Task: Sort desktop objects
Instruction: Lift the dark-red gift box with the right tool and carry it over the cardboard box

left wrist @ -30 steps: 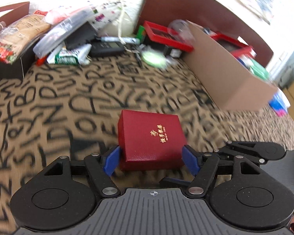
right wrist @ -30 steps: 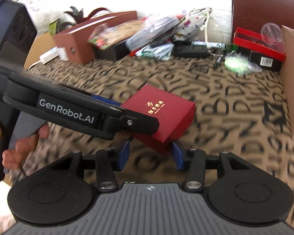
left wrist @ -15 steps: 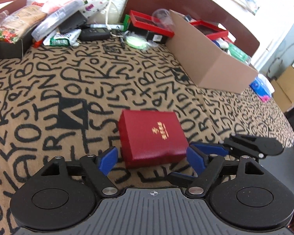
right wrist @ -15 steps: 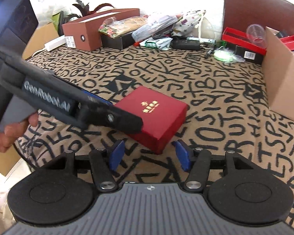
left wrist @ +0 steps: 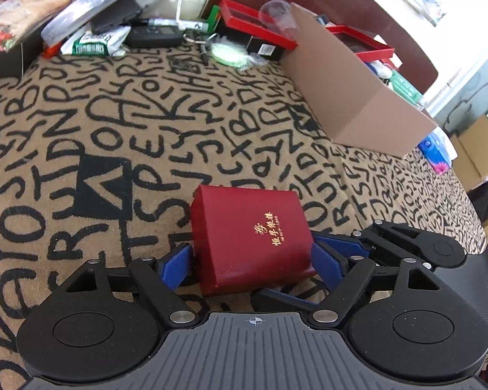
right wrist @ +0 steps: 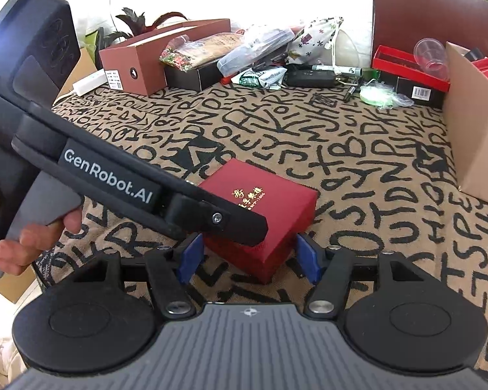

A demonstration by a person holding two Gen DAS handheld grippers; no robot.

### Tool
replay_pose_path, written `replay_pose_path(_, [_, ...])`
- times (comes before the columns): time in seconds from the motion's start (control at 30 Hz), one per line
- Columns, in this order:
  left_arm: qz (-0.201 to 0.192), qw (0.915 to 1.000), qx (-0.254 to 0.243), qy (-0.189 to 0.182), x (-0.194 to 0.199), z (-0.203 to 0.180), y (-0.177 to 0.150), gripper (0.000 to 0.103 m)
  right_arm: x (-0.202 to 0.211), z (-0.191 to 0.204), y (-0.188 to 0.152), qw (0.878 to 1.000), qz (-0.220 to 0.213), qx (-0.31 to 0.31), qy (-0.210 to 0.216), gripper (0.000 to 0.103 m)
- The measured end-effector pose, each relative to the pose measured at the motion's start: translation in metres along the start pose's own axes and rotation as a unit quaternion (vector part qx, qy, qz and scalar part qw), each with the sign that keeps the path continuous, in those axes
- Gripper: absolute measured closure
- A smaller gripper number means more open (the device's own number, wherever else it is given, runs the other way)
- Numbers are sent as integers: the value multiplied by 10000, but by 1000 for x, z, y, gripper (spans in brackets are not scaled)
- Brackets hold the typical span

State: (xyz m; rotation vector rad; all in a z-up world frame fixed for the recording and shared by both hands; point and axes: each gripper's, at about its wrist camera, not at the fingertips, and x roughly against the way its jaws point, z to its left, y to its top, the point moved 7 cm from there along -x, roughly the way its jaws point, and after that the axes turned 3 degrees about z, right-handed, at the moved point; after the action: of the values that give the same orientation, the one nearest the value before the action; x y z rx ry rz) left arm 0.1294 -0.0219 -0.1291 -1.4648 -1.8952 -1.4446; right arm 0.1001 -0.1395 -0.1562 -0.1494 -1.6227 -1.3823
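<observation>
Red box (left wrist: 249,237) with gold lettering on the lid, lying flat on the letter-patterned table cover (left wrist: 146,123), between both pairs of blue fingers. Left gripper (left wrist: 252,265) spread wide around the box's near end, left pad (left wrist: 175,265) close beside the box's side, right pad (left wrist: 325,263) just off the opposite corner; contact on either side not clear. Right gripper (right wrist: 247,258) likewise spread apart at the box's near corner, clamped on nothing. In the right wrist view, left gripper's black body crossing over the box's left edge, held in a hand (right wrist: 32,237). Brown cardboard box (left wrist: 351,97) open, standing well apart at the right. Clutter of packets, red trays (right wrist: 403,65) and a clear plastic cup (right wrist: 431,57) along the far edge.
</observation>
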Motion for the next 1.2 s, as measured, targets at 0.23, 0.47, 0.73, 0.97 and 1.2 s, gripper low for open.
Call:
replay_pose_path(0.23, [-1,9998,-76,161,2,-5,2,17,-2,0,2,10000,-15,-87,44,38])
replay_pose_path(0.47, [-310,9990,-306,130,15,-32,20,17,22,-10,12,9993,-334,-57,-124,39])
replay_pose_path(0.73, [-724,9953,-623,-145,18,-89,68,17,66,-51,37,9941,-922,-90,-560,39])
replay_pose_path(0.97, [-980,9888,-1004,-506,-1,-158,118,16,111,-108,53,9840,-1347,-167,-1153,39])
replay_pose_path(1.2, [-983,9830,-1333,-795,-36,-222,152,14,143,-168,57,9730,-1532,-336,-1694,39])
